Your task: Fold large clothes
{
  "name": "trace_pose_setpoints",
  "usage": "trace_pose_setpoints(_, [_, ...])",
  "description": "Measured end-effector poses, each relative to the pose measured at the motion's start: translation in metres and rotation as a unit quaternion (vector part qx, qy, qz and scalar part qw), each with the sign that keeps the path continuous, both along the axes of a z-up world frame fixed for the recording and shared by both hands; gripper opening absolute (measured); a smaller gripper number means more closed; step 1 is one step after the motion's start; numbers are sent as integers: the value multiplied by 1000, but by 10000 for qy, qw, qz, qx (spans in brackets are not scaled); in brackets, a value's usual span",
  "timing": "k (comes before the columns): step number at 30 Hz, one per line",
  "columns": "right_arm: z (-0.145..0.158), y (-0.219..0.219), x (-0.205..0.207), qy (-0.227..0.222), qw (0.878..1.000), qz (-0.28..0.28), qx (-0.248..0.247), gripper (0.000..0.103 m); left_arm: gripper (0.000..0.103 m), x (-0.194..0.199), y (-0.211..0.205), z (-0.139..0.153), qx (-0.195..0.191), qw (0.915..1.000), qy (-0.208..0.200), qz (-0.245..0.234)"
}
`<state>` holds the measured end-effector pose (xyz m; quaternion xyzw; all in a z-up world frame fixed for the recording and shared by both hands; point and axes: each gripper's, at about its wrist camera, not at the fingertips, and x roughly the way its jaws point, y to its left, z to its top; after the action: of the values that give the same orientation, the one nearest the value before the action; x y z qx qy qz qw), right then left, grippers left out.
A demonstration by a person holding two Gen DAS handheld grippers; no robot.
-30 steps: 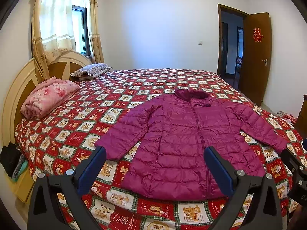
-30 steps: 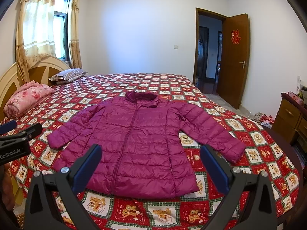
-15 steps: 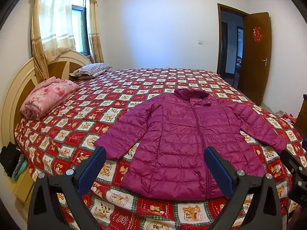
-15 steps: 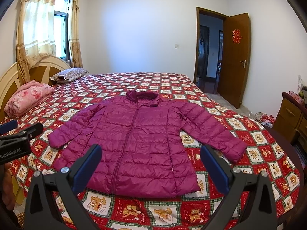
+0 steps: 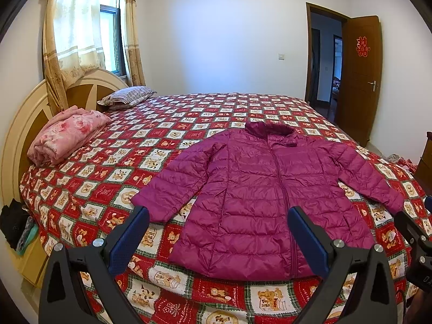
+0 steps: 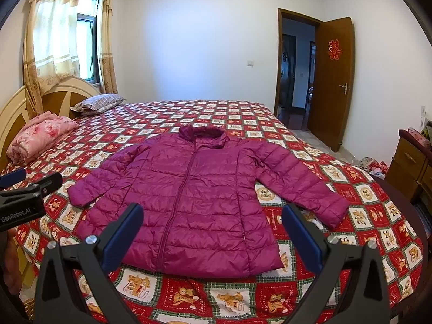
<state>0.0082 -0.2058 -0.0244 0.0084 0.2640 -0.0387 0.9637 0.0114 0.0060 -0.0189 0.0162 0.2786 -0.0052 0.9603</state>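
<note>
Magenta puffer jacket (image 5: 267,189) spread flat, zipped, front up on a red patchwork quilt (image 5: 189,113); both grippers spread wide and empty.

Left wrist view: left gripper (image 5: 218,222) held over the near edge of the quilt, fingers far apart, nothing between them, clear of the jacket hem. Collar away from the camera, both sleeves angled outward and down from the jacket's shoulders. Beyond the jacket's left sleeve, a folded pink floral blanket (image 5: 67,135), with a striped pillow (image 5: 127,98) further back by the headboard. Beyond the jacket's right sleeve, an open brown door (image 5: 361,78).

Right wrist view: right gripper (image 6: 212,217) likewise parted and empty, short of the jacket (image 6: 194,189) hem. Left of the jacket's sleeve cuff, the other gripper (image 6: 24,189) seen side-on, fingers apart.
</note>
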Motion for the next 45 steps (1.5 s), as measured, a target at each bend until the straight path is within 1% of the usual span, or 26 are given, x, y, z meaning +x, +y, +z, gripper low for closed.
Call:
trace_pose_setpoints(5, [-2, 0, 2, 29, 10000, 31, 34, 103, 102, 2, 0, -3, 30, 10000, 47, -22])
trace_pose_setpoints(10, [-12, -8, 11, 121, 9997, 101, 188, 103, 102, 13, -2, -13, -1, 9993, 333, -159])
trace_pose_setpoints(13, [-20, -20, 18, 226, 9992, 69, 321, 103, 102, 19, -6, -22, 17, 9984, 488, -287])
trace_pose_setpoints(18, [-36, -54, 31, 395, 9971, -133, 640, 103, 102, 32, -8, -36, 51, 9978, 614, -253])
trace_pose_setpoints(24, [-59, -111, 49, 513, 9917, -689, 956, 103, 102, 61, -2, -51, 165, 9971, 735, -66])
trace_pose_setpoints(29, [-78, -143, 65, 700, 9854, -974, 1207, 103, 102, 87, -6, -57, 227, 9972, 717, -29])
trace_pose_setpoints(32, [-87, -158, 71, 782, 9832, -1100, 1229, 102, 102, 103, -11, -60, 221, 9974, 684, -49])
trace_pose_setpoints(35, [-95, -178, 77, 844, 9801, -1256, 1289, 99, 102, 117, -14, -63, 176, 9974, 692, -76])
trace_pose_setpoints(37, [-100, -194, 80, 849, 9769, -1452, 1315, 98, 102, 129, -17, -66, 155, 9978, 645, -77])
trace_pose_setpoints(40, [-106, -221, 86, 885, 9709, -1765, 1353, 97, 102, 148, -22, -75, 225, 9973, 692, -6])
trace_pose_setpoints(42, [-110, -238, 91, 944, 9666, -1978, 1326, 93, 102, 160, -26, -82, 288, 9967, 758, 11])
trace_pose_setpoints(45, [-117, -261, 100, 1010, 9596, -2248, 1356, 93, 102, 177, -29, -92, 422, 9961, 780, 22])
